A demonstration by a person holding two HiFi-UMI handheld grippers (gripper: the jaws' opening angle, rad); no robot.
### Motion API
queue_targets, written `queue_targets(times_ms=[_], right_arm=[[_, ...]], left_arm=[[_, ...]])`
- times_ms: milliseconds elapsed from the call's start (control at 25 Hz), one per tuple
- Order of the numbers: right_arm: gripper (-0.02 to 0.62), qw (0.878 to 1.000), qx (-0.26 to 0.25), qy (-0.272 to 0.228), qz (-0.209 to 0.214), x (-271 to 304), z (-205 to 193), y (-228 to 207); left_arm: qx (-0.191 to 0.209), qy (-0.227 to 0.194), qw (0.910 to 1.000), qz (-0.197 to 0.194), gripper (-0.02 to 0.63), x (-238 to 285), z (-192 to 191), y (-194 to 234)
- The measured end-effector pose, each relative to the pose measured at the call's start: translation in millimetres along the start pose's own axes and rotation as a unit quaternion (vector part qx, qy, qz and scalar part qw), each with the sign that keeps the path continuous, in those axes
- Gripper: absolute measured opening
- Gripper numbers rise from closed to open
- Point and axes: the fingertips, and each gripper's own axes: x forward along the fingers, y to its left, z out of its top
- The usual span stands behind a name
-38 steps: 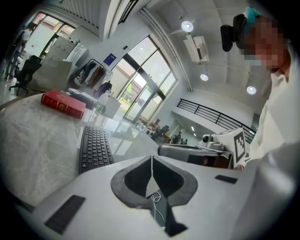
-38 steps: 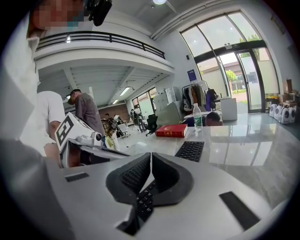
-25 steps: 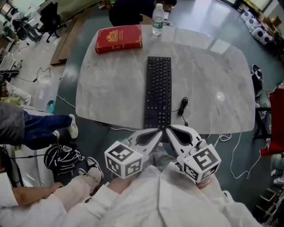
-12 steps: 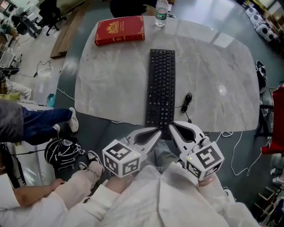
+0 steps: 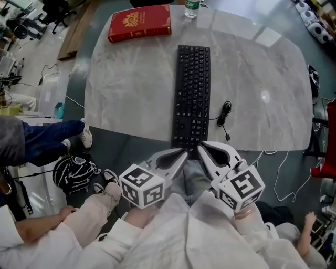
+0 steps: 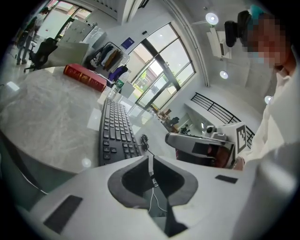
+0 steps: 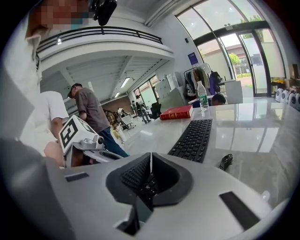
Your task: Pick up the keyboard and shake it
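Nearest, at six o'clock in the head view, are white fabric sleeves. From them rise two cubes with black-and-white square markers, one on each matte grey, smooth plastic gripper. The left gripper [image 5: 185, 152] and the right gripper [image 5: 200, 146] taper to points that converge at twelve o'clock. In the left gripper view, the left gripper's [image 6: 150, 159] dark ribbed pads meet along a thin seam with nothing between them. In the right gripper view, the right gripper [image 7: 150, 157] is closed on itself in the same way. Both tips sit right at the near short end of the keyboard [image 5: 192, 94]; whether they touch it cannot be told.

The keyboard is a long, flat black slab of low keys. It lies lengthwise from six to twelve o'clock on a glossy, pale grey marble-patterned table [image 5: 126, 100] with rounded corners, its near end at the table's near edge. At three o'clock of the keyboard's near half lies a small coil of black cable [image 5: 226, 109]. At eleven o'clock of its far end rests a red hardback book [image 5: 139, 22] with a gold emblem. At twelve o'clock stands a clear plastic bottle [image 5: 192, 8].
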Motion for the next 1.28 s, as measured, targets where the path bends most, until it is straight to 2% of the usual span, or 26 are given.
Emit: queue_targets(times_ms=[400,960,1080,1280], right_arm=[[0.033,0.999,0.019,0.025,0.005,6,-25,-3],[0.033,0.999,0.029,0.04,0.016,23,-41,-6],[0.032,0.998,0.032,0.043,0.019,26,-43,-5],[0.033,0.998,0.038,0.049,0.021,28,-49,-4]], left_arm=[[-0.023,0.007,0.999,0.039,0.021,0,-18,25],[-0.053,0.019,0.9966,0.06,0.026,3,-39,50],[-0.058,0.022,0.9961,0.062,0.09,3,-41,55],[-0.067,0.03,0.9947,0.072,0.133,3,-46,66]])
